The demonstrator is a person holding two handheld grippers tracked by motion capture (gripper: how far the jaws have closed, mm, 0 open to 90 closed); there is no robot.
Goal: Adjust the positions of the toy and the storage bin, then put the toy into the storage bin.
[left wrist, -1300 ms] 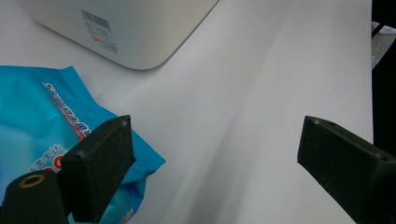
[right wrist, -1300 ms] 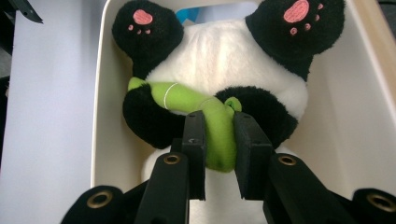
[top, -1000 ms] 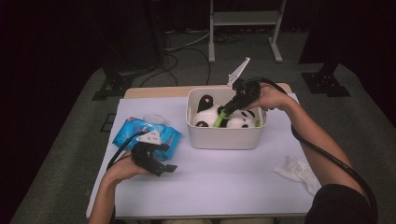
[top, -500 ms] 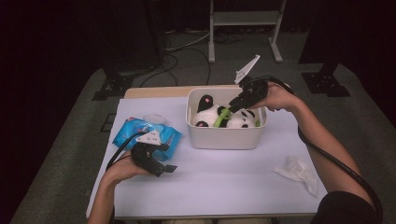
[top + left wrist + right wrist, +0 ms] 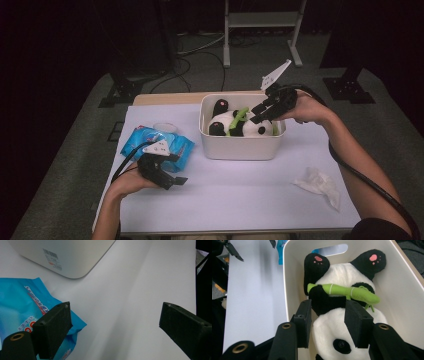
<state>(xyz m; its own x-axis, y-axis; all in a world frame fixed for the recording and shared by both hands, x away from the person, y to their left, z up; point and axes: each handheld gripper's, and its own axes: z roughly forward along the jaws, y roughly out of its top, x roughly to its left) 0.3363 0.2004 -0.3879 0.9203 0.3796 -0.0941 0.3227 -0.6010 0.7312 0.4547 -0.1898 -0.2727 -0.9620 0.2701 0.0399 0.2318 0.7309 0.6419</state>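
The left hand (image 5: 131,181) rests low near the counter's (image 5: 240,195) front left corner, forearm coming in from the front edge. Its hand-held gripper, the left hand-held gripper (image 5: 165,172), lies close to the counter surface with its jaws spread wide apart (nothing between them in its own view). The right arm (image 5: 360,170) reaches from the front right corner toward the back edge, wrist bent down. The right hand (image 5: 307,107) holds the right hand-held gripper (image 5: 260,111) raised and tilted downward, its jaws parted, a cable trailing along the forearm.
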